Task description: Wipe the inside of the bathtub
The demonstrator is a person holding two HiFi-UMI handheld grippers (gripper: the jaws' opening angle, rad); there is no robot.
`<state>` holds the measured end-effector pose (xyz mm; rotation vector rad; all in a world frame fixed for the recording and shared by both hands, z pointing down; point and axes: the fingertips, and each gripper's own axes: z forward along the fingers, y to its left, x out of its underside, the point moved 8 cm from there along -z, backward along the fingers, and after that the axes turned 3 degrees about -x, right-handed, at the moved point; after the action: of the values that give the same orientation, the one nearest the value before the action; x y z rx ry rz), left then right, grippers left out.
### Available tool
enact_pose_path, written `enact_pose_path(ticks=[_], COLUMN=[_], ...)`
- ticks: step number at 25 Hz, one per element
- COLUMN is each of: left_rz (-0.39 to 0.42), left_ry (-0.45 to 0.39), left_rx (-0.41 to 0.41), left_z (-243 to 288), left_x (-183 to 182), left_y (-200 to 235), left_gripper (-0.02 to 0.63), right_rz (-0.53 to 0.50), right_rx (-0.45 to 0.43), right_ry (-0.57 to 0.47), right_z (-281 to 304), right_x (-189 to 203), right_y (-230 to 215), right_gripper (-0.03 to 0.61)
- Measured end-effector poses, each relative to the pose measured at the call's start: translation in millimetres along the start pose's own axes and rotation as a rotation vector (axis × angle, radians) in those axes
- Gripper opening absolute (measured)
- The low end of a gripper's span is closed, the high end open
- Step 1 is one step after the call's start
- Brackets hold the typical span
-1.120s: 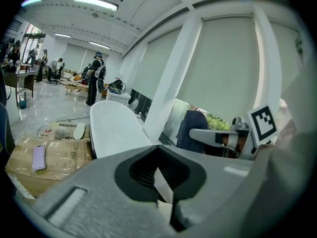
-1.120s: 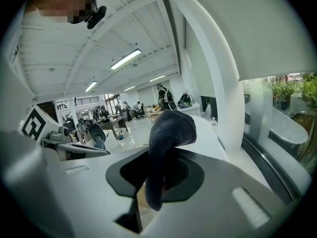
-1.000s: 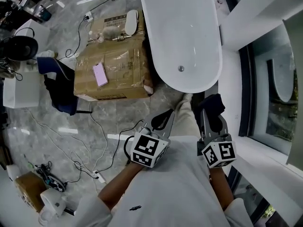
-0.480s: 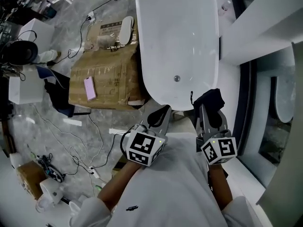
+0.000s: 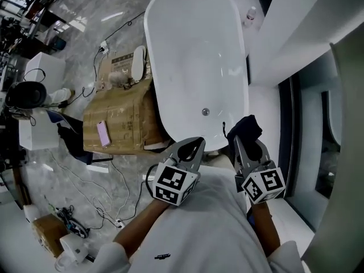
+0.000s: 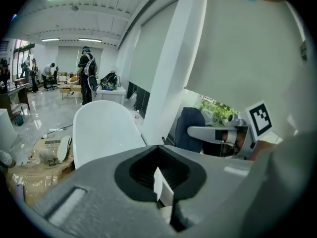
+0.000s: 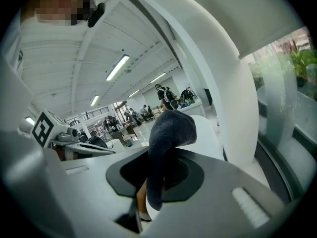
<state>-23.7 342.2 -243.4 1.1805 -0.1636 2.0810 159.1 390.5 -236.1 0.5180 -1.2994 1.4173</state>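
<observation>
Dark fuzzy cloth (image 7: 168,128) clamped by right gripper (image 5: 248,140); left gripper (image 5: 193,145) closed, empty.
Press it flat inside white oval bathtub (image 5: 193,61).

In the head view, part of the near rim of the bathtub (image 5: 196,56) is hidden behind the left gripper (image 5: 190,147), the right gripper (image 5: 251,147) and the dark cloth (image 5: 245,128) that the right one clamps. The cloth's lower part disappears between those jaws. In the left gripper view the tub's near half lies behind that gripper's own body. The people (image 6: 88,71) in the hall beyond are too small to tell what they do. The small items (image 5: 122,75) on the cardboard box (image 5: 122,124) cannot be identified. The person's white shirt (image 5: 199,232) is cut off by the bottom edge.
</observation>
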Motion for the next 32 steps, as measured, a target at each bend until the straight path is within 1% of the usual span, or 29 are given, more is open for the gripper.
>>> enact_pose_path(ticks=[1, 7, 12, 15, 23, 25, 29, 32], left_rz=[0.006, 0.059, 0.076, 0.079, 0.028, 0.015, -0.015, -0.038], left_ry=[0.000, -0.009, -0.008, -0.014, -0.006, -0.006, 0.018, 0.034], left_rx=[0.008, 0.031, 0.004, -0.023, -0.070, -0.082, -0.094, -0.098], left_z=[4.4, 20.3, 15.3, 12.5, 19.5, 20.6, 27.8, 41.8], left_x=[-2.9, -24.8, -39.7, -44.1, -43.3, -41.1, -37.7, -37.9], left_y=[-4.6, -25.3, -34.1, -27.7, -3.2, 7.4, 25.4, 42.7], left_gripper=[-0.002, -0.002, -0.002, -0.002, -0.002, -0.002, -0.002, -0.002], right_rz=[0.004, -0.054, -0.029, -0.017, -0.044, -0.058, -0.029, -0.036], right_rx=[-0.003, -0.027, -0.043, -0.055, -0.110, -0.119, -0.124, -0.132], right_ry=[0.004, 0.002, 0.010, 0.009, 0.024, 0.042, 0.093, 0.117], right_z=[-2.2, -10.9, -16.1, -9.2, 19.5, 31.1, 52.8, 71.9], right_x=[-1.7, -15.7, -20.1, -17.5, -26.6, -24.5, -20.7, -22.7], right_y=[-2.5, -12.2, -20.0, -22.7, -27.0, -26.8, -28.3, -32.8], right_gripper=[0.057, 0.057, 0.057, 0.057, 0.057, 0.057, 0.057, 0.057])
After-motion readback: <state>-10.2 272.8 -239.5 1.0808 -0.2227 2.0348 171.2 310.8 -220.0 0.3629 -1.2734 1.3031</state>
